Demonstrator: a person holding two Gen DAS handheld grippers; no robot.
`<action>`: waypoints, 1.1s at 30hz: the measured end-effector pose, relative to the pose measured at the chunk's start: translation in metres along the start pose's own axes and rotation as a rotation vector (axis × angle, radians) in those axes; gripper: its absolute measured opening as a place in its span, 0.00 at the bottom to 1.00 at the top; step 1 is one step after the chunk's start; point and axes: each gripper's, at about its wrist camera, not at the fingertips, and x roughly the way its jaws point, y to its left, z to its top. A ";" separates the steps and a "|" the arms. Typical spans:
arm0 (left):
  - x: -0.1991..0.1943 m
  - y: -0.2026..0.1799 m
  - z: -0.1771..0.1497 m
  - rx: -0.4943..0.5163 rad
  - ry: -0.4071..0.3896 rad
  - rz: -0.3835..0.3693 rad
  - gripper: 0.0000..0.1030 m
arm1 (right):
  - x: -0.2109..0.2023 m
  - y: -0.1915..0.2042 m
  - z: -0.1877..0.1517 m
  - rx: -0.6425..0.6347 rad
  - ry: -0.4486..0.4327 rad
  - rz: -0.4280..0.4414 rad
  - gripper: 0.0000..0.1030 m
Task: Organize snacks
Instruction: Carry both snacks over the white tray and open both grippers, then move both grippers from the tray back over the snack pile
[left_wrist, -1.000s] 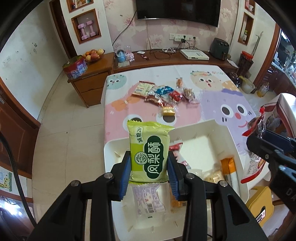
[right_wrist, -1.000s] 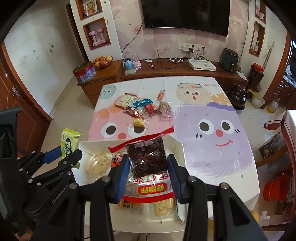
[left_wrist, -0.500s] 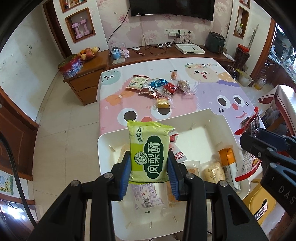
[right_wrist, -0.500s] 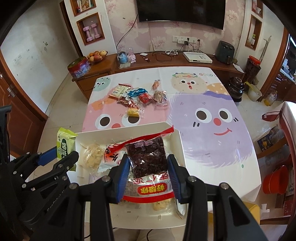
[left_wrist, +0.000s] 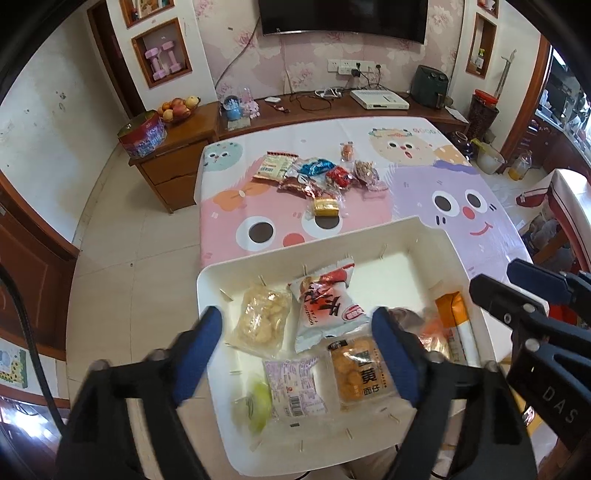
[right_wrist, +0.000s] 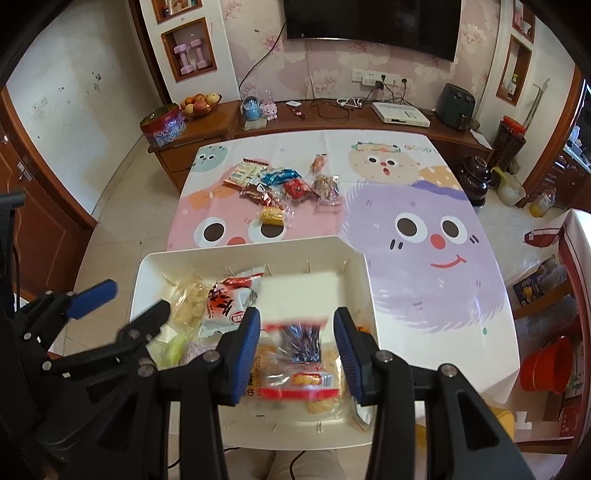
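A white tray (left_wrist: 424, 236) at the table's near edge holds several snack packets. My left gripper (left_wrist: 299, 354) is open above it; the green packet (left_wrist: 255, 404) I held lies blurred at the tray's near left. My right gripper (right_wrist: 297, 350) is open; the red packet of dark fruit (right_wrist: 301, 365) is blurred between the fingers, dropping into the tray (right_wrist: 354, 258). A pile of loose snacks (left_wrist: 317, 177) lies mid-table, also in the right wrist view (right_wrist: 284, 188).
The table has a cartoon-face cloth (right_wrist: 424, 206). A wooden sideboard (right_wrist: 332, 118) stands behind it with a fruit bowl (right_wrist: 199, 103) and a red tin (right_wrist: 162, 125). A red bucket (right_wrist: 546, 365) is on the floor at right.
Both grippers opened. The green packet dropped from the left gripper into the tray. The red packet slipped down out of the right gripper's hold.
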 end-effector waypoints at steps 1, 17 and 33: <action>-0.001 0.001 0.000 -0.003 -0.003 -0.001 0.81 | 0.000 0.000 0.000 0.000 -0.001 0.003 0.43; -0.002 0.008 0.002 -0.027 -0.012 -0.012 0.81 | -0.009 -0.002 0.003 0.048 -0.042 0.117 0.46; 0.003 0.019 0.007 -0.065 -0.012 -0.009 0.81 | -0.012 -0.007 0.009 0.088 -0.071 0.063 0.46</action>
